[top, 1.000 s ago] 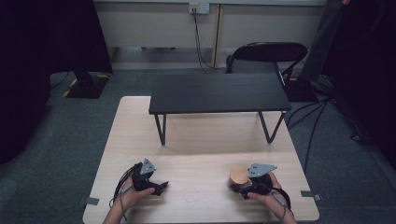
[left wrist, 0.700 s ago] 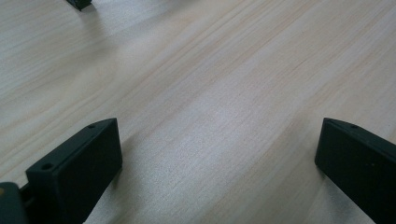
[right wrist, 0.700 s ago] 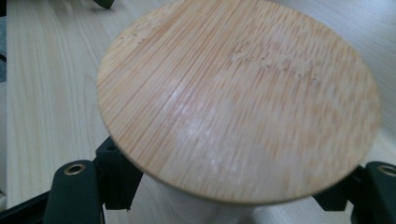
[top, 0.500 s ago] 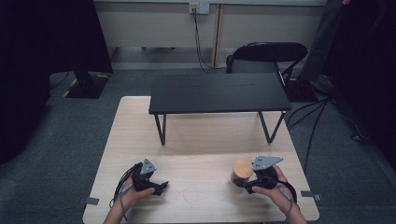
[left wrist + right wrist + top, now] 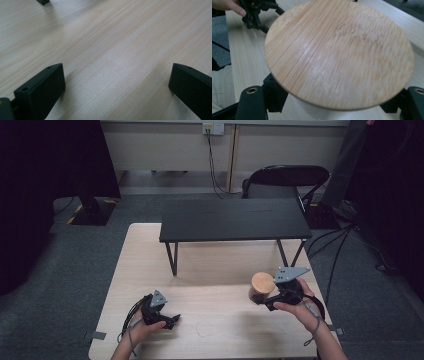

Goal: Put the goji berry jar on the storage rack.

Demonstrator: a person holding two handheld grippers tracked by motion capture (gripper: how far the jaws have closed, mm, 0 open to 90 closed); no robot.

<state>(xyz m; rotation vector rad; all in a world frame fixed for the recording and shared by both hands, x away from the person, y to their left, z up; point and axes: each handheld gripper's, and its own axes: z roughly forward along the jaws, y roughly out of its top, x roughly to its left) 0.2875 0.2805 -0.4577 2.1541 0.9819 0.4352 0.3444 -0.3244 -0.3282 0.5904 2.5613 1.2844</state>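
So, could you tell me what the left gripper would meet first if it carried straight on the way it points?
Probably just the bare wooden table: the left gripper is open and angled down at it, nothing between its jaws. Depth is hard to judge.

There were two tables: one light wooden table (image 5: 215,270) and one small black table (image 5: 232,220) standing on it. Two grippers were in use, a left gripper (image 5: 172,321) and a right gripper (image 5: 260,297). One jar (image 5: 261,287) with one bamboo lid (image 5: 339,53) was there. One chair (image 5: 285,177) stood behind.
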